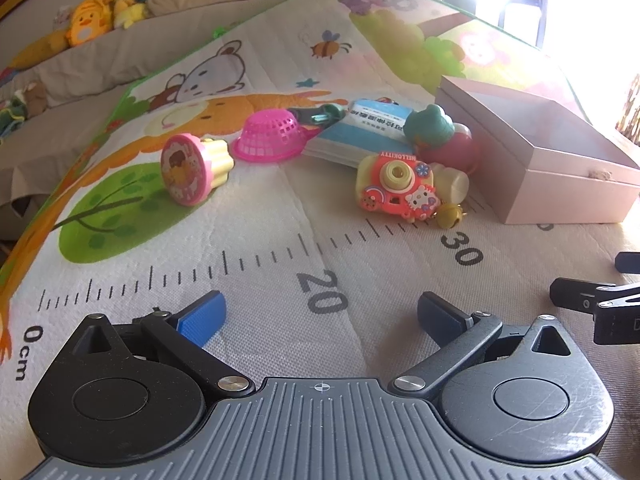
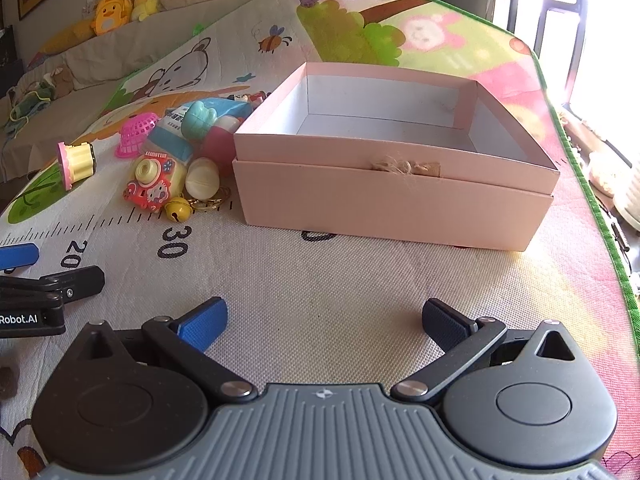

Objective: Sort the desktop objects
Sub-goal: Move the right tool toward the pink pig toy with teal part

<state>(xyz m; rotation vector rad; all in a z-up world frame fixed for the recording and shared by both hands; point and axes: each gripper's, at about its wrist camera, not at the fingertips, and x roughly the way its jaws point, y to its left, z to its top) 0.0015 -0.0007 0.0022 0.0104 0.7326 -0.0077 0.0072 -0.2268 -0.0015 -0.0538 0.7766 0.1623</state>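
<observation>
Nothing has been sorted yet, as far as can be seen — the pink box is empty inside and every toy is out on the play mat.

Going left to right in the left wrist view: a round stamp is tipped on its side, well apart from the rest. Next, a pink basket is flipped upside down, just beside a blue-and-white packet. Then the cluster — an orange toy camera with a small gold bell touching its corner, a pale capsule and a dark red ball behind it, and a teal figure on top. The cluster is pressed right up against the box's left wall.

The left gripper is spread wide with nothing in it, held low over the ruler marks. Same for the right gripper — released, empty, pointed at the front of the box.

So the whole job is left. The camera toy looks chunky and rubbery, and it's the nearest piece, so it's probably the easiest first pick.
</observation>
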